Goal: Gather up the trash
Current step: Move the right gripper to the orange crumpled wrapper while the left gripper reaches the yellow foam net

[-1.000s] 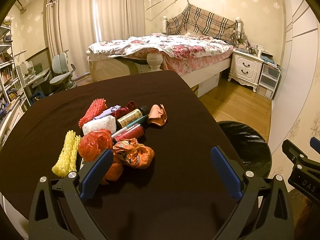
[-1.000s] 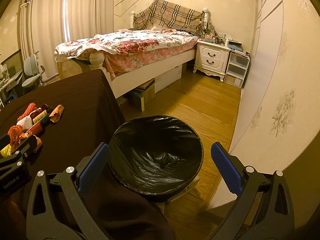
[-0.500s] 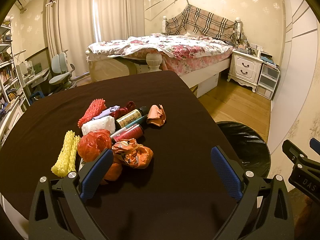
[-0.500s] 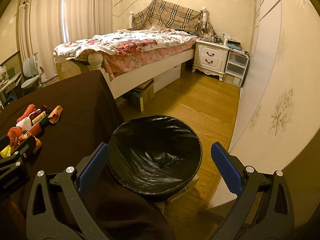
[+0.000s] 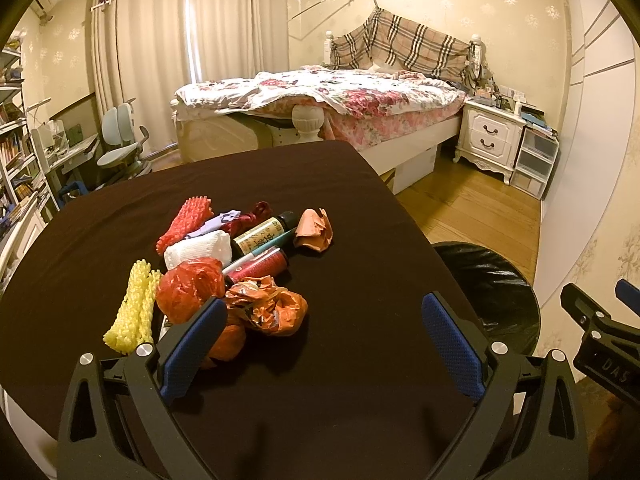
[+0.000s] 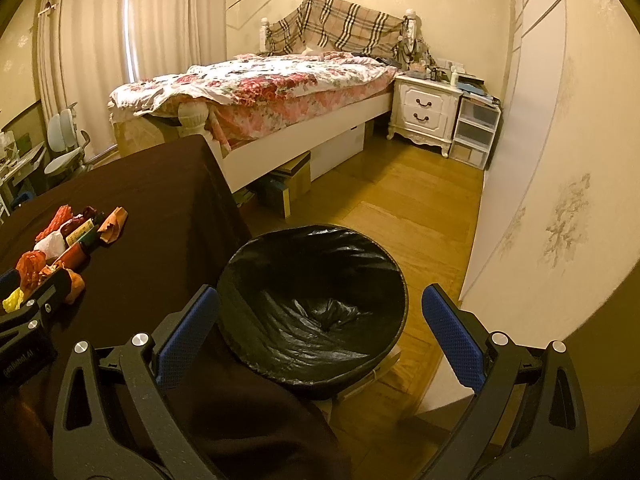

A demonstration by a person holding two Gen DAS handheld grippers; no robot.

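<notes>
A pile of trash lies on the dark brown table: an orange crumpled wrapper, a red plastic bag, yellow foam netting, red foam netting, a white wad, a dark bottle, a red tube and an orange paper scrap. My left gripper is open and empty just in front of the pile. My right gripper is open and empty over the black-lined trash bin, which stands on the floor at the table's right edge.
A bed with a floral cover stands behind the table. A white nightstand and plastic drawers stand by the right wall. A desk chair and bookshelves are at the left. Cardboard boxes sit beside the bed.
Both views have shifted only slightly. Both grippers stay open and empty, and the trash pile has not moved.
</notes>
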